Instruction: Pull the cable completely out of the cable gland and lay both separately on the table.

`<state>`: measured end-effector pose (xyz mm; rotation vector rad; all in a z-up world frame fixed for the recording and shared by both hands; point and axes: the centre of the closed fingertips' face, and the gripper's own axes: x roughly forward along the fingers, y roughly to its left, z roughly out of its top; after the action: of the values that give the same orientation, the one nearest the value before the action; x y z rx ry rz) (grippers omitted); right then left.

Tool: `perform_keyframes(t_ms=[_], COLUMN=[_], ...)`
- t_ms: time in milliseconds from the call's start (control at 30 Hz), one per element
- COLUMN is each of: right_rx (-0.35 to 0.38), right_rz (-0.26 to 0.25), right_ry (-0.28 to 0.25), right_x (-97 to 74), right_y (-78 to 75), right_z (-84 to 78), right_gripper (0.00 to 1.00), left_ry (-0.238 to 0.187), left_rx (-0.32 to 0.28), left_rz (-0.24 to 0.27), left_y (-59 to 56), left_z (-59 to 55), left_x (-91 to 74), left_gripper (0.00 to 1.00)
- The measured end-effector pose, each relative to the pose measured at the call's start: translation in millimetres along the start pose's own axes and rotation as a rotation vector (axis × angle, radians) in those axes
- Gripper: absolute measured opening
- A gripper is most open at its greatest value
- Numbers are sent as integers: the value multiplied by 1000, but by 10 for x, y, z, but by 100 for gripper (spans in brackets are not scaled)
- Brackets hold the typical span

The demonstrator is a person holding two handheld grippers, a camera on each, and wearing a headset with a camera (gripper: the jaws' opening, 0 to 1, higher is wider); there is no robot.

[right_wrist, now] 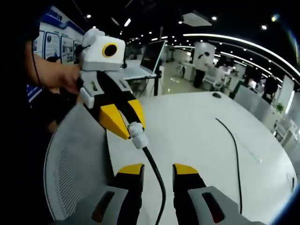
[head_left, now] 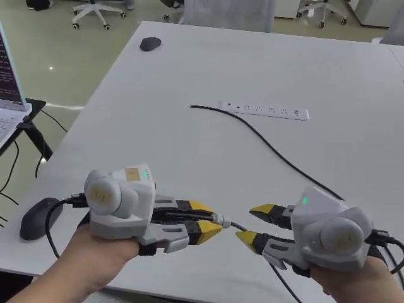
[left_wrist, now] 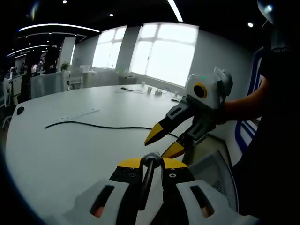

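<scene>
White, matte tabletop (head_left: 189, 164) runs from the bottom of the head view to its top. Nearest, at lower left, the left gripper (head_left: 214, 220) is clamped on the cable gland (right_wrist: 138, 134), a small, pale, ribbed plastic fitting pinched between the yellow jaw tips. Just to its right, at lower right, the right gripper (head_left: 246, 223) has its jaws parted. The thin black cable (head_left: 278, 154) leaves the gland and passes between them ungripped.

The cable sits in the gland, so the job looks to be at the grasp before the pull. The next move probably calls for the right jaws to close on the cable close to the gland, then for the hands to draw apart along its line. The round, smooth sheath may slip under a light pinch.

Further off, the cable curves across mid-frame to a loose end beside a flat white power strip (head_left: 265, 111). A dark, rounded mouse (head_left: 150, 43) lies at upper left.
</scene>
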<state>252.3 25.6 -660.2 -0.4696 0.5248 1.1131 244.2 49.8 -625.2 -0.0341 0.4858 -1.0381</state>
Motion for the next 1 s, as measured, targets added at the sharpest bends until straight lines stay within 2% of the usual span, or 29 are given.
perform_keyframes(t_ms=[100,267,367,500,767,1000], right_rx=[-58,-68,-89,-122,-110,-64], right_rz=[-12,2,-5,-8,-12,-31], right_ry=[-20,-35,-40,-45,-47,-31], right_x=[28,57,59,67,65,61], right_y=[42,99,104,108,100,43], right_z=[71,137,169,180,151,75], right_gripper=[12,8,2,2,0,0], left_ry=[-1,-1,0,-1,3,-1], left_rx=[-3,-5,-7,-7,-11,-8], left_rz=[-1,-1,-4,-5,-9,-8], left_y=[-4,-11,-19,-13,-16,-14], left_z=[1,-6,-10,-8,-6,7], left_x=[-2,-4,-1,7,30,40], left_gripper=[15,15,15,15,15,15])
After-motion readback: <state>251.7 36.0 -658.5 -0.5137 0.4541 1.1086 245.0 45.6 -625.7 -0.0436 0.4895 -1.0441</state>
